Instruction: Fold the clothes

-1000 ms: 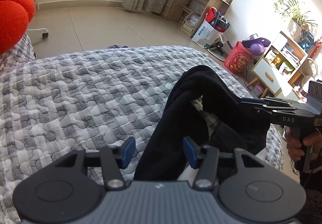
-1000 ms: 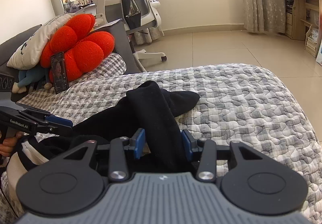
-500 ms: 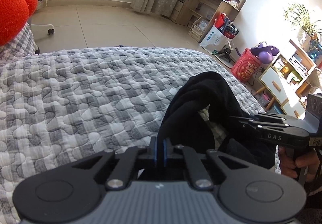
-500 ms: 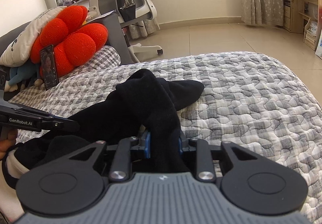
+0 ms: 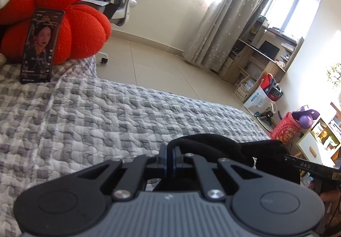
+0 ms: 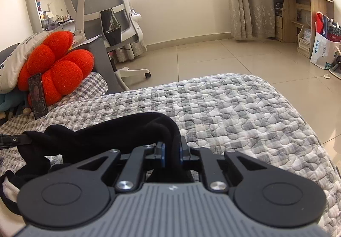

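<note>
Both tongs have just nipped shut on the black garment (image 6: 110, 136), where a second ago they stood open around it. The left tongs (image 5: 169, 158) are pinched nearly flat on a thin fold of cloth. The right tongs (image 6: 171, 155) are closing, a thicker roll of fabric squeezed between the blue pads (image 6: 163, 156). The garment hangs stretched between them, low over the grey quilted bed (image 6: 245, 113). To my eye it's now gripped at two points, ready to be spread out for folding.
</note>
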Available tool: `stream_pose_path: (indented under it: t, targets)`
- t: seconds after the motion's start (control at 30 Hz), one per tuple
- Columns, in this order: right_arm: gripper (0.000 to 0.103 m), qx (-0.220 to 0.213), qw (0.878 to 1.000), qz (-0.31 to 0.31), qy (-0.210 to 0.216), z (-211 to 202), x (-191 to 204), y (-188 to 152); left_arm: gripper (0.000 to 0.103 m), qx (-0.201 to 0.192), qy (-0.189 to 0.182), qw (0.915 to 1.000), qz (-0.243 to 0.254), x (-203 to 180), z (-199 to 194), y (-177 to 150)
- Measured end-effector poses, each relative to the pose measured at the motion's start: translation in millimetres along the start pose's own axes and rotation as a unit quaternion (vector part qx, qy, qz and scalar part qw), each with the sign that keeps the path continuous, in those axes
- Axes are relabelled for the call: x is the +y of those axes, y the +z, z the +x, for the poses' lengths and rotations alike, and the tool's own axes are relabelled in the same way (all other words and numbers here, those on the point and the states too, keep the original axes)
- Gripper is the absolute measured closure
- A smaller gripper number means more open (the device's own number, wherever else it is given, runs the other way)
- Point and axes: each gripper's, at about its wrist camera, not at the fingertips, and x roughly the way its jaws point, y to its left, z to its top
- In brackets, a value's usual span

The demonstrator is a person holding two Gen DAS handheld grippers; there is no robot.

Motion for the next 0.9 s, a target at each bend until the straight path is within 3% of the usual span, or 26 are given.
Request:
stream_pose_path:
  t: [0.23,0.57,0.73,0.9]
  targets:
    - [0.09,-0.009,1.0,0.012,-0.025,-9,-12,2,0.099,-0.039,0.075,0.996,-0.027,33,-47,0]
    - [0.09,-0.025,0.996,0.041,-0.072,-27,-39,6,0.099,-0.061,0.181,0.9796,-0.062,73,-98,-12]
    - [0.091,-0.027,0.994,0.049,-0.097,-33,-51,4,0.099,-0.074,0.235,0.9664,-0.072,85,-116,-16]
    - [0.091,-0.02,0.992,0.054,-0.115,-33,-59,-1,0.099,-0.087,0.297,0.9472,-0.082,98,-135,-16]
